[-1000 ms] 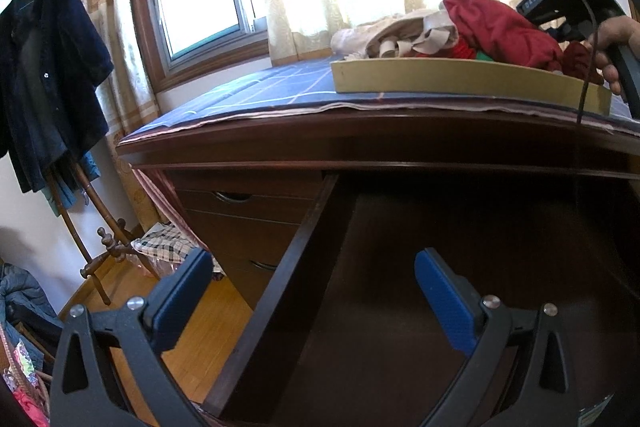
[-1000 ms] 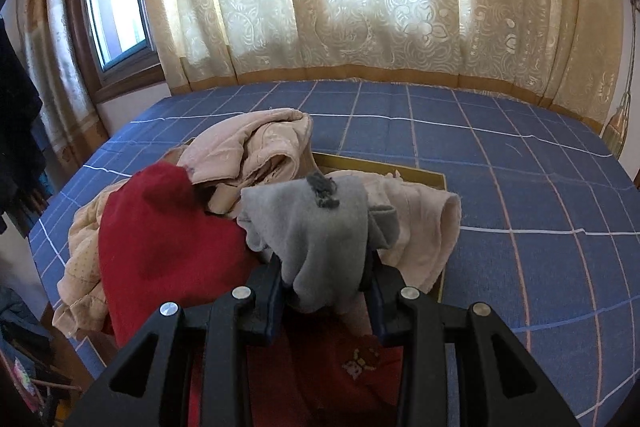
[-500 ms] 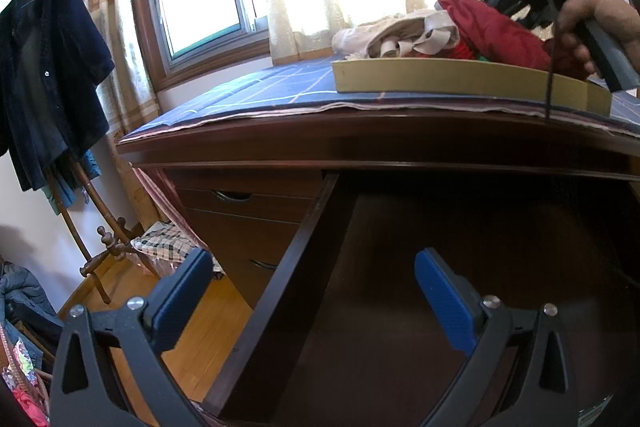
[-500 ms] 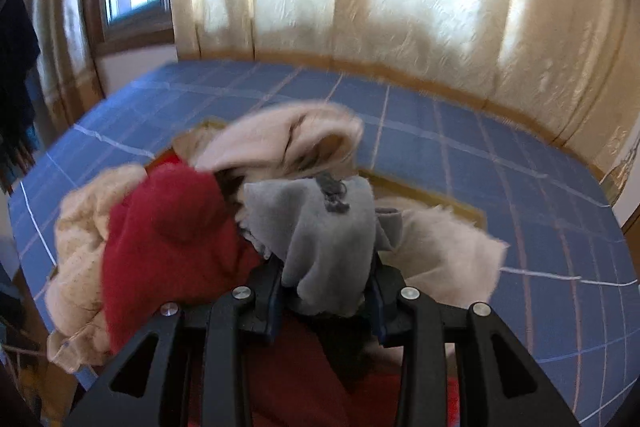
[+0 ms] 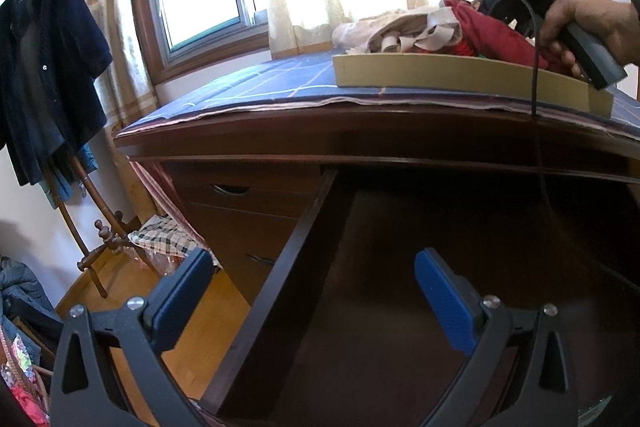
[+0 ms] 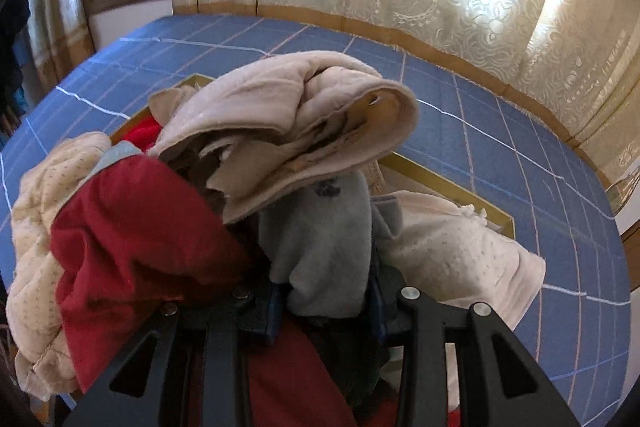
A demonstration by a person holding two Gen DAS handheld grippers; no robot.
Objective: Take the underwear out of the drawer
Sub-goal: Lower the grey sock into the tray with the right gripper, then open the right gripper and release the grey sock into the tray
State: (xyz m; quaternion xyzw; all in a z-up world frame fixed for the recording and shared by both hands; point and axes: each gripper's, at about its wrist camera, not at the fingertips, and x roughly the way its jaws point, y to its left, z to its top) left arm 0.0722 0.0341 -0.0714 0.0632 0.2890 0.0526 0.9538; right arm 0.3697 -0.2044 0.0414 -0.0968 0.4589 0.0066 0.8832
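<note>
The grey underwear [image 6: 324,239] is already out of the drawer [image 5: 420,267] and up over the shallow tan tray [image 5: 460,79] on the desk top, clamped between the pads of the right gripper [image 6: 326,301]; so the take-out part looks done for this piece, and what's left, I'd judge, is letting it go onto the heap; the drawer stands pulled open below the desk edge, and what shows of its inside in the left wrist view is dark and bare, tho the far right and back are too shadowed to be sure nothing's left in there. The left gripper [image 5: 316,291] hangs over the open drawer w/ its blue pads wide apart and nothing between them. The tray sits on a blue grid-patterned cloth [image 6: 500,131] and holds a loose pile: a red garment [image 6: 132,227] at the left, a cream dotted piece [image 6: 36,199] under and beside it, a pinkish-beige folded garment [image 6: 288,107] lying over the top of the grey one, another pale dotted piece [image 6: 460,259] at the right. The grey piece itself: soft knit, bunched and folded over where the jaws pinch it, standing up a bit from the grip, a small dark mark or bow [image 6: 326,189] near its top edge; limp stuff, prob. slumps as soon as it's freed. The person's right hand [image 5: 588,23] on the handle shows from the left wrist view, just at the tray's near rim.
</note>
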